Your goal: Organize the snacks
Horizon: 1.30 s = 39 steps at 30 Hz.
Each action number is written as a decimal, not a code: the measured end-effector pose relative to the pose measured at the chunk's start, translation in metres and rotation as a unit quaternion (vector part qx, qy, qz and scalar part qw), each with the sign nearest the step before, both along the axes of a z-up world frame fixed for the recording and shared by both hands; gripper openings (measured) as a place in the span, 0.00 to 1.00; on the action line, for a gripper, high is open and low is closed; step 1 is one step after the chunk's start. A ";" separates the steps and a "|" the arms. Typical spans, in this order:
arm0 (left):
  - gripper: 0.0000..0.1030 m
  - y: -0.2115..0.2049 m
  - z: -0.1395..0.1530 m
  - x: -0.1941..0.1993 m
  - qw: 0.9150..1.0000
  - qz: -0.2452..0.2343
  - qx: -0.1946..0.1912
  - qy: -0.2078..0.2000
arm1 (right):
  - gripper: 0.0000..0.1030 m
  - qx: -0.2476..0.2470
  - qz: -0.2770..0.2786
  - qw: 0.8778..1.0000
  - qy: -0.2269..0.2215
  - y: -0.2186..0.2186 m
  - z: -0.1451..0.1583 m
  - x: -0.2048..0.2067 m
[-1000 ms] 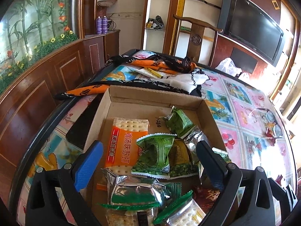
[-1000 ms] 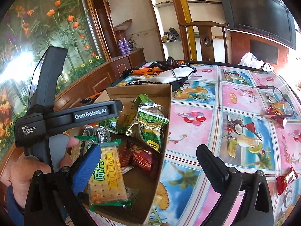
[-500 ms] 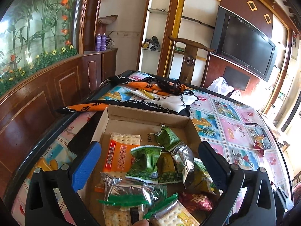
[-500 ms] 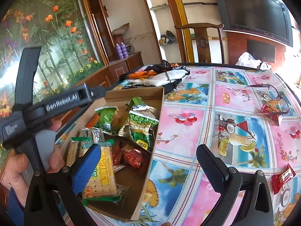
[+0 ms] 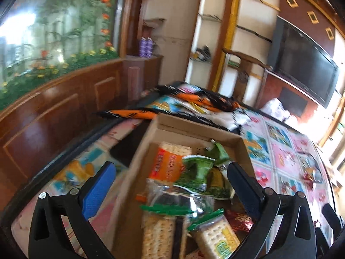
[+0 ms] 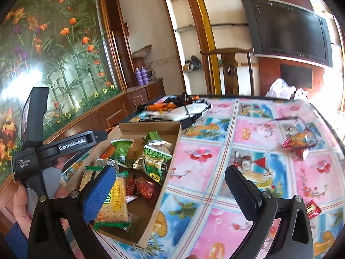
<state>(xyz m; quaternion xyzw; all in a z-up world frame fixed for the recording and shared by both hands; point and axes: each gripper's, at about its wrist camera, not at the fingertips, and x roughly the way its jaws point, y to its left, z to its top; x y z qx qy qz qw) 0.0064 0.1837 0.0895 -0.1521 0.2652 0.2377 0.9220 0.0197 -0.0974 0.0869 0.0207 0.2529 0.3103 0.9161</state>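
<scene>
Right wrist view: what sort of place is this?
Most likely a home living or dining room: a wall-mounted television, a carved wooden chair behind an oilcloth-covered table, and a floral wall mural.

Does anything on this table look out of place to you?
Yes. Most snacks sit in the brown cardboard box, but a red-wrapped snack lies out on the flowered tablecloth beside a pair of glasses, and a small red candy sits near the table's edge.
</scene>
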 end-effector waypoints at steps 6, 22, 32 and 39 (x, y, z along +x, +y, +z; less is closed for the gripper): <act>1.00 -0.018 0.002 -0.025 0.999 0.022 0.028 -0.008 | 0.99 -0.004 0.016 0.999 -0.033 -0.006 0.002 -0.019; 1.00 -0.062 -0.006 -0.069 0.996 -0.043 0.084 0.005 | 0.99 -0.014 0.070 0.993 -0.091 -0.023 -0.004 -0.074; 1.00 -0.065 -0.015 -0.074 0.997 -0.032 0.070 -0.004 | 0.99 -0.031 0.075 0.992 -0.095 -0.020 -0.009 -0.078; 1.00 -0.064 -0.023 -0.068 0.997 -0.024 0.066 0.024 | 0.99 -0.027 0.071 0.994 -0.080 -0.021 -0.012 -0.073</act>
